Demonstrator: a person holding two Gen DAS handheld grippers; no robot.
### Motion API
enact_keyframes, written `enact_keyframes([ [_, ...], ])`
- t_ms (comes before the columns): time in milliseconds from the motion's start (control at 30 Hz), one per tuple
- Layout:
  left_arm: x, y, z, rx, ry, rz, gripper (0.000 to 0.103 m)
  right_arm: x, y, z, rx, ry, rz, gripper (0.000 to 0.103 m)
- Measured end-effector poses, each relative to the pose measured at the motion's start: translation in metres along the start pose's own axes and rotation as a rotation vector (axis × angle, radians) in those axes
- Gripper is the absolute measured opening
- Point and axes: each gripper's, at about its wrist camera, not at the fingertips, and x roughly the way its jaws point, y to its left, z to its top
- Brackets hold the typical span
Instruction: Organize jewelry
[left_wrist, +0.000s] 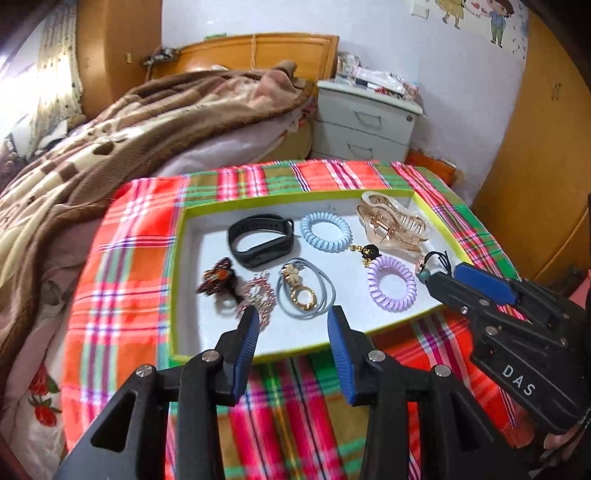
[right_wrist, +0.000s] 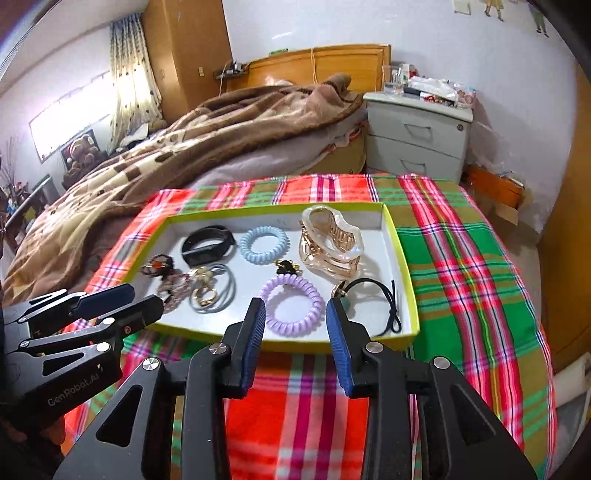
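Note:
A shallow white tray with a yellow-green rim lies on a plaid cloth. In it are a black wristband, a blue spiral hair tie, a purple spiral hair tie, a clear gold claw clip, a grey hair tie with gold charms, a beaded pink piece, a dark brooch-like clip and a black elastic with a bead. My left gripper is open and empty at the tray's near left edge. My right gripper is open and empty at the near right edge.
The plaid cloth covers a small table. A bed with a brown blanket lies to the left and behind. A grey two-drawer nightstand with clutter stands behind. Wooden wardrobes stand on the right.

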Motion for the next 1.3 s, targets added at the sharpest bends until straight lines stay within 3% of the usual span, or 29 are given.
enact_keyframes([
  [533,-0.049,-0.008,-0.04,-0.043,-0.092,0.142,0.041,-0.049,0.018,-0.029,0.002,-0.086,-0.025,0.035],
  [967,-0.063,-0.015,-0.049,-0.029,-0.14,0.148,0.041,-0.057,0.023,-0.036,0.0,-0.105,-0.028,0.035],
  [1300,-0.065,-0.013,-0.051,-0.043,-0.128,0.147,0.041,-0.059,0.024,-0.037,0.004,-0.106,-0.03,0.035],
])
